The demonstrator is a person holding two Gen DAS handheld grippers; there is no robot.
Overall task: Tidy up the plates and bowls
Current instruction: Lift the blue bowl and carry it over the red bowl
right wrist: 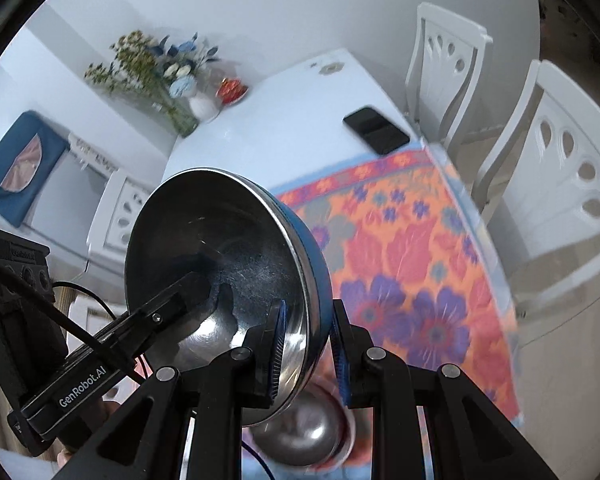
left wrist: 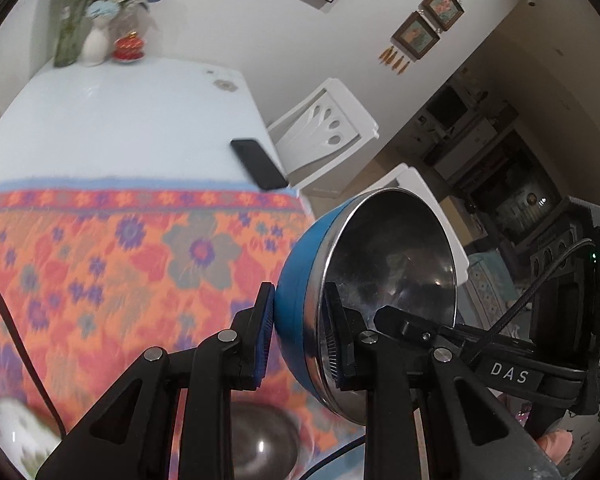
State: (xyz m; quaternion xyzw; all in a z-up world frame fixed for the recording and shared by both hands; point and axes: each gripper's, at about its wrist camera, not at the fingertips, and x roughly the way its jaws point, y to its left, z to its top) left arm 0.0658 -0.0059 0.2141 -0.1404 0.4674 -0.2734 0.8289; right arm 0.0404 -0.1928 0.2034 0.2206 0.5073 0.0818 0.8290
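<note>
A blue bowl with a steel inside is held tilted above the table, its opening turned sideways. My left gripper is shut on its rim, one finger inside and one on the blue outside. My right gripper is shut on the opposite rim of the same bowl. Below it a second steel bowl stands on the floral cloth; it also shows in the right wrist view. A white patterned dish lies at the lower left, blurred.
An orange floral cloth covers the near part of the white table. A black phone lies near the table's right edge. A flower vase and a red jar stand at the far end. White chairs stand on the right.
</note>
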